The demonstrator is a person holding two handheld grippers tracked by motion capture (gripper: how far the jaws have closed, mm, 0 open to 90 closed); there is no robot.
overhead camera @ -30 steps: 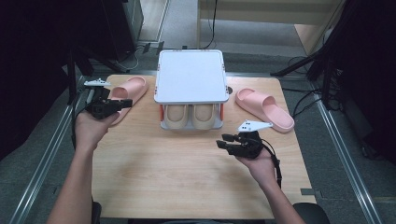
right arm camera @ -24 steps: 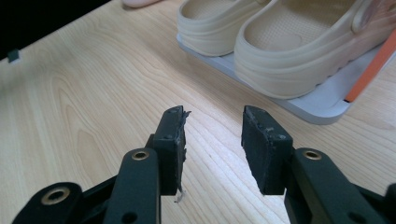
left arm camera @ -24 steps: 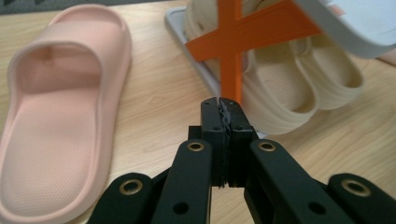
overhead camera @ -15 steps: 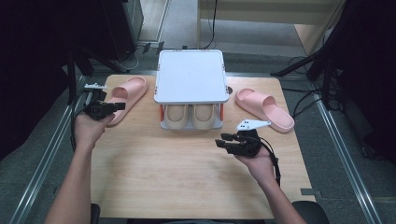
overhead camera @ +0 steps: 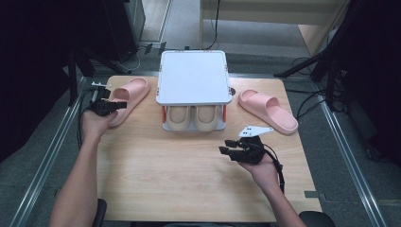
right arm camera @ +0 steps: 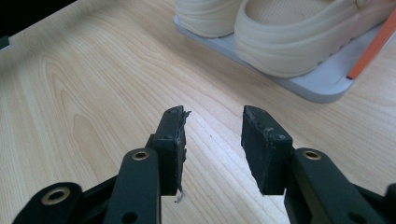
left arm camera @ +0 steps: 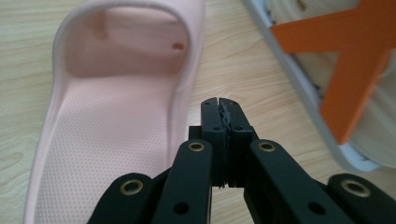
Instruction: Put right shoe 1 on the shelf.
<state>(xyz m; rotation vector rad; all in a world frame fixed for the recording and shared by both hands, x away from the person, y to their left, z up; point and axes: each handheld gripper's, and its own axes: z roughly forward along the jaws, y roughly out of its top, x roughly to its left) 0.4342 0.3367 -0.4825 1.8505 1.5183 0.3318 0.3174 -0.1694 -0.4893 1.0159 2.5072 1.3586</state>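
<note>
A pink slipper (overhead camera: 126,98) lies at the table's left, and its open heel and side wall (left arm camera: 112,112) show close up in the left gripper view. My left gripper (overhead camera: 120,104) is shut with nothing in it, its tips (left arm camera: 219,103) over the slipper's edge. A second pink slipper (overhead camera: 267,109) lies at the right. A two-tier rack (overhead camera: 193,78) with a white top holds a beige pair of shoes (overhead camera: 194,117) on its lower shelf. My right gripper (overhead camera: 226,146) hovers open over bare wood, and the beige shoes (right arm camera: 299,32) lie beyond its tips (right arm camera: 212,116).
The rack has orange struts (left arm camera: 355,60) and a grey base (right arm camera: 322,84). Metal rails (overhead camera: 350,156) border the wooden table (overhead camera: 175,175). Cables and stands sit on the floor beyond the far edge.
My left hand has moved left and down toward the near end of the left slipper. The right hand has stayed put.
</note>
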